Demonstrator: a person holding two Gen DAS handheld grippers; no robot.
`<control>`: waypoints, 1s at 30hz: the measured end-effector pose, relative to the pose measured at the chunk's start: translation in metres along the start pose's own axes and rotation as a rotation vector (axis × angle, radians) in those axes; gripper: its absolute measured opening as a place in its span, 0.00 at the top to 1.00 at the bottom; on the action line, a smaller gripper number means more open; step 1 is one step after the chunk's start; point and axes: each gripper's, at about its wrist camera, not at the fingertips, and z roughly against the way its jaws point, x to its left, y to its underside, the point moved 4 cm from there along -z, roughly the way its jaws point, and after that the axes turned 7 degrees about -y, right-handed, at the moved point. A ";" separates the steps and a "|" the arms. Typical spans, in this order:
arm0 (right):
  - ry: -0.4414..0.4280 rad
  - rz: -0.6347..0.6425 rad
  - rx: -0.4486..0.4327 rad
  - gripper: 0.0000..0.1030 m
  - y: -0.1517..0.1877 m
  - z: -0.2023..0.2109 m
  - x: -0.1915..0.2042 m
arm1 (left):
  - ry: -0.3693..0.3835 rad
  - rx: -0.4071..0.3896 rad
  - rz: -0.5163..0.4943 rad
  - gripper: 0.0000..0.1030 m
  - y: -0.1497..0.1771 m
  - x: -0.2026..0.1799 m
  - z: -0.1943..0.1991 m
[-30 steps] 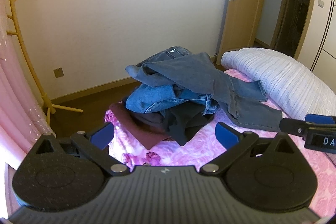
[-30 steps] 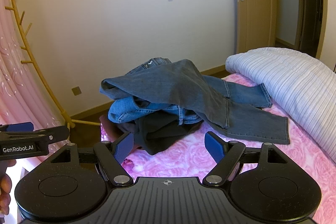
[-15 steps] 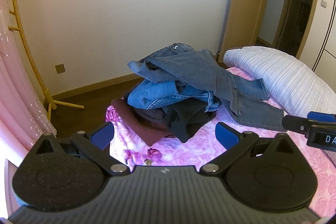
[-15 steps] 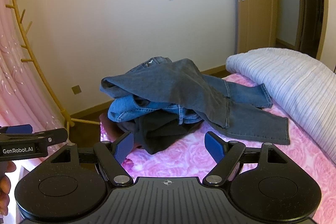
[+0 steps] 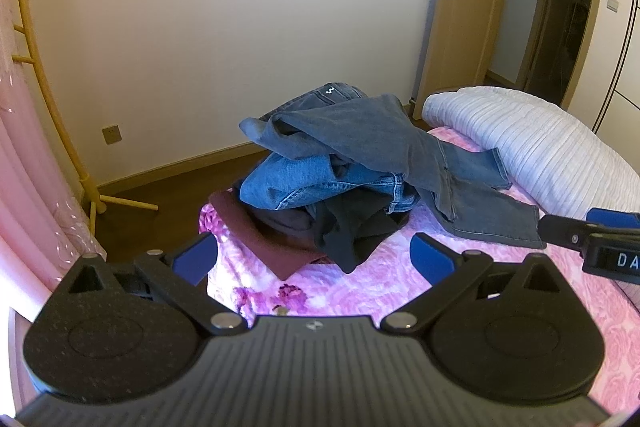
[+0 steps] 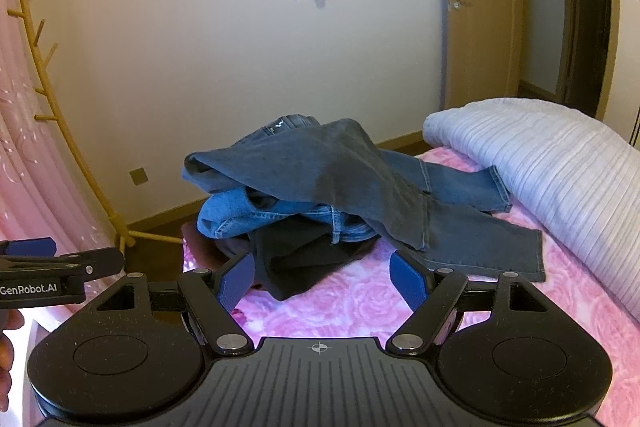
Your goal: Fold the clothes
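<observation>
Left wrist view: left claw (image 5: 314,261) spread wide, nothing between its blue pads (image 5: 430,258), hovering over the near end of the bed (image 5: 400,287) with its pink flowered cover. Pile of clothes (image 5: 360,179) sits ahead of the claw, at the bed's far end near the wall (image 5: 200,27). Grey jeans (image 5: 384,143) on top, one leg trailing right toward the white striped quilt (image 5: 532,155). Lighter blue jeans (image 5: 292,183) under them, a black garment (image 5: 352,235) below that, and a maroon cloth (image 5: 260,239) at the bottom left, flat on the cover. Tip of the right claw (image 5: 592,239) pokes in from the right edge, clear of the jeans leg. Wooden coat rack (image 5: 52,99) stands left, door (image 5: 468,11) at back right.

Right wrist view: right claw (image 6: 324,281) also wide open, holding nothing, pads just short of the pile. Same stack here: grey jeans (image 6: 320,163) draped over the blue jeans (image 6: 240,215), black garment (image 6: 296,259) nearest the claw. Left claw (image 6: 60,263) visible at left edge, with a bit of a hand (image 6: 6,351) under it.
</observation>
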 end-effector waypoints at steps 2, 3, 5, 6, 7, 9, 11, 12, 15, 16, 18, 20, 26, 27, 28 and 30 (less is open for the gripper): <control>0.000 -0.002 0.003 0.24 0.000 -0.001 0.000 | 0.001 0.000 0.000 0.02 0.000 0.000 0.000; 0.001 -0.002 0.004 0.24 0.000 -0.001 0.000 | 0.001 0.000 0.000 0.02 0.000 0.000 0.000; 0.000 -0.001 0.003 0.24 0.000 -0.001 0.000 | 0.000 0.001 -0.001 0.02 0.000 0.000 0.000; -0.001 -0.001 0.003 0.24 0.000 -0.001 0.000 | 0.000 0.001 -0.001 0.02 0.000 0.000 0.000; 0.000 -0.002 0.003 0.24 0.000 0.000 0.000 | 0.001 0.000 -0.001 0.02 0.000 0.000 0.000; 0.000 -0.001 0.003 0.24 0.000 0.000 0.000 | 0.000 0.001 -0.001 0.02 0.000 0.001 0.000; -0.002 0.003 0.001 0.24 0.000 0.000 0.000 | -0.002 0.001 -0.001 0.02 0.000 0.001 0.000; -0.001 0.006 0.001 0.24 0.000 0.000 0.001 | -0.002 0.002 -0.001 0.02 0.001 0.001 0.000; 0.002 0.013 -0.002 0.22 0.000 0.000 0.001 | -0.004 0.002 0.000 0.02 0.001 0.002 0.001; 0.001 0.013 -0.003 0.20 0.000 0.000 0.001 | -0.005 0.003 -0.001 0.02 0.000 0.002 0.000; 0.004 0.014 -0.010 0.13 0.000 0.000 0.001 | -0.007 0.004 -0.001 0.02 0.000 0.003 0.000; 0.003 0.016 -0.015 0.11 0.000 0.000 0.001 | -0.009 0.004 -0.002 0.02 0.001 0.003 0.000; -0.003 0.011 -0.009 0.10 0.000 -0.002 0.000 | -0.017 0.006 -0.006 0.02 0.003 0.003 0.001; -0.005 0.009 -0.008 0.10 0.000 -0.003 0.000 | -0.020 0.007 -0.007 0.02 0.003 0.003 0.001; -0.008 0.008 -0.006 0.10 0.001 -0.004 0.000 | -0.023 0.008 -0.006 0.02 0.003 0.002 0.001; -0.014 0.006 -0.004 0.10 0.001 -0.005 0.000 | -0.031 0.009 -0.007 0.02 0.003 0.003 0.002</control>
